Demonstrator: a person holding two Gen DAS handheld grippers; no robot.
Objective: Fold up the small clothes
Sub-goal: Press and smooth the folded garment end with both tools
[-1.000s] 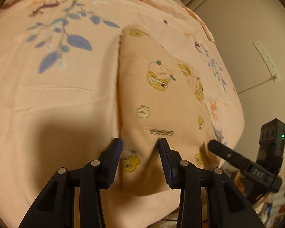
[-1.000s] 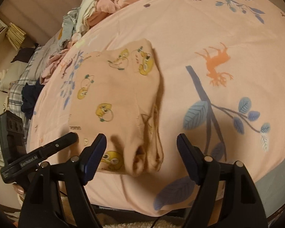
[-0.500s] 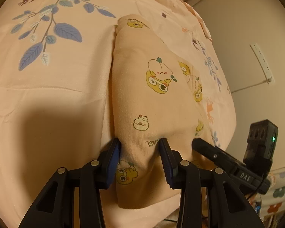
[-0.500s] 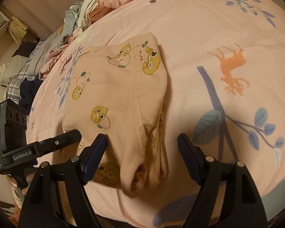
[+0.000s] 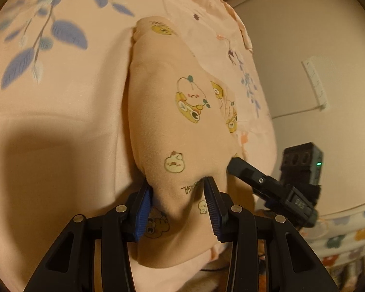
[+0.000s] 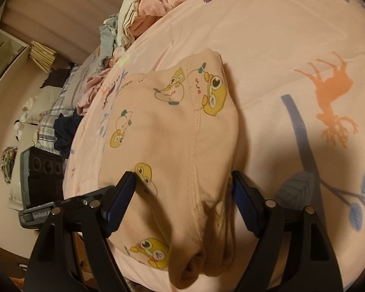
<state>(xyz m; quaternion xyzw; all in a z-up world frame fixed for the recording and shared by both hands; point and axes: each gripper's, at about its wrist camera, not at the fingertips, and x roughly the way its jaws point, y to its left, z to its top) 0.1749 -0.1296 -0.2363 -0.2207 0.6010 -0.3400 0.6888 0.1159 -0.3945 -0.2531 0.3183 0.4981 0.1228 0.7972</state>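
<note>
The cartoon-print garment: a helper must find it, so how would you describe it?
On the pink bedsheet printed with deer and blue leaves, look at the near edge. The peach garment lies there folded, covered in yellow cartoon animals, apart from the clothes pile far off.

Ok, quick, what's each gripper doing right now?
Left gripper: jaws around the peach garment; grip cannot be told.
Right gripper: open, straddling the garment.

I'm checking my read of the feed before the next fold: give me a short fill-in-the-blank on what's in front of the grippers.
1. The peach garment lies on a pink ____ printed with leaves and deer.
2. The cartoon figures printed on the garment are mostly ____ in colour.
3. The right gripper has its jaws standing ____ around the garment's near end.
4. The pads of the left gripper are ____ in colour.

Missing words: bedsheet; yellow; open; blue
</note>
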